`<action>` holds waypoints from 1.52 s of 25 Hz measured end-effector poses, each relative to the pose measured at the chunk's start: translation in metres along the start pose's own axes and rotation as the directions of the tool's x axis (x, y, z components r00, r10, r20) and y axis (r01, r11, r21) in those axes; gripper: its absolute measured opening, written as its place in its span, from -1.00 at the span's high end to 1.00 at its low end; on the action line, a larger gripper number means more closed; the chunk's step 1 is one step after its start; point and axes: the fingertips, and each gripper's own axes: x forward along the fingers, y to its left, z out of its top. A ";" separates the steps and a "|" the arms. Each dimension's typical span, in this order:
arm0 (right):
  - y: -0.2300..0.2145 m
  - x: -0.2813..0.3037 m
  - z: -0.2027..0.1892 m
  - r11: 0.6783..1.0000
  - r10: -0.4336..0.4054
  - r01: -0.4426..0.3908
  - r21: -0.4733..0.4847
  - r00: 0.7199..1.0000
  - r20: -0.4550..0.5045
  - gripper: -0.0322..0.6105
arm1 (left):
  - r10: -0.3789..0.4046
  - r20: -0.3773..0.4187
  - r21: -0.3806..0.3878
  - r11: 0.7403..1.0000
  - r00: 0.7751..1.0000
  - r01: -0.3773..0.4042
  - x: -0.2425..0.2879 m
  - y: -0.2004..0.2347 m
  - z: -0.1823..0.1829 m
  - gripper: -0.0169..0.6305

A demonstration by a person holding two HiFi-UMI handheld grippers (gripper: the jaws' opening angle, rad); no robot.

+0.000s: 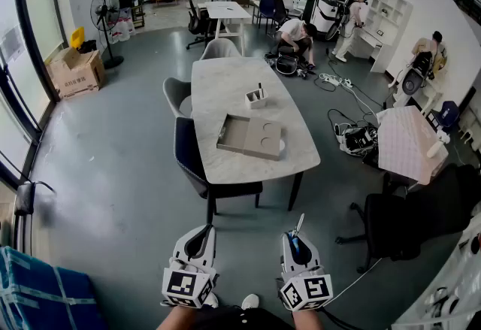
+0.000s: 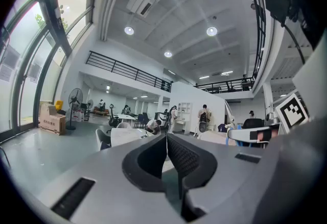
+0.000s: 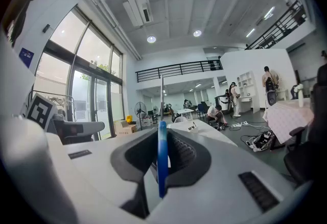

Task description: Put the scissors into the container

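Note:
My right gripper [image 1: 295,240] is shut on a pair of scissors [image 1: 297,240], low in the head view. Their blue handle [image 3: 162,156] sits clamped between the pads and the thin metal blades [image 3: 162,96] stick out past the jaws. The left gripper [image 1: 200,240] hangs beside it, jaws shut with nothing between them [image 2: 166,152]. Both stand well short of the white marble table [image 1: 225,88]. On that table a small white container [image 1: 256,98] with dark things in it stands past the middle, also small in the right gripper view as the container [image 3: 192,126].
A flat cardboard tray [image 1: 249,136] lies on the table's near half. Dark chairs [image 1: 195,159] stand along its left side, a black office chair [image 1: 406,219] at my right. A blue crate [image 1: 37,298] is at the bottom left. Several people and cables are at the back right.

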 end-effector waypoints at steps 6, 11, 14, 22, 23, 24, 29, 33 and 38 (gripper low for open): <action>0.005 0.002 -0.003 1.000 -0.002 0.002 -0.001 1.000 -0.012 0.77 | -0.009 -0.003 0.002 1.000 1.000 0.009 -0.001 0.005 0.001 0.90; 0.008 0.004 -0.004 1.000 -0.002 0.002 0.006 1.000 -0.003 0.77 | -0.017 -0.004 0.003 1.000 1.000 0.017 -0.001 0.008 -0.002 0.90; 0.015 0.007 -0.001 1.000 0.001 -0.001 0.003 1.000 0.011 0.77 | -0.023 -0.006 0.002 1.000 1.000 0.023 -0.002 0.012 0.000 0.90; 0.020 0.018 -0.004 0.998 -0.052 0.052 0.023 0.998 0.024 0.77 | -0.042 -0.011 0.043 0.998 0.999 0.042 0.000 0.036 0.003 0.90; 0.019 0.019 -0.004 0.998 -0.062 0.061 0.030 0.998 0.028 0.77 | -0.043 -0.012 0.050 0.998 0.999 0.044 0.000 0.039 0.004 0.90; 0.017 0.020 -0.003 0.997 -0.070 0.068 0.036 0.997 0.031 0.77 | -0.041 -0.013 0.056 0.998 0.999 0.042 0.001 0.043 0.006 0.90; 0.009 0.041 -0.004 0.997 -0.061 0.060 0.040 0.998 0.033 0.77 | -0.025 -0.013 0.062 0.998 1.000 0.026 0.019 0.061 0.006 0.90; -0.009 0.075 -0.002 0.999 -0.045 0.044 0.030 0.998 0.042 0.77 | -0.013 -0.010 0.067 0.998 1.000 0.014 0.054 0.072 0.005 0.90; -0.044 0.127 0.007 0.999 -0.031 0.030 0.028 0.999 0.040 0.77 | 0.006 -0.014 0.066 0.998 1.000 -0.005 0.110 0.082 0.007 0.90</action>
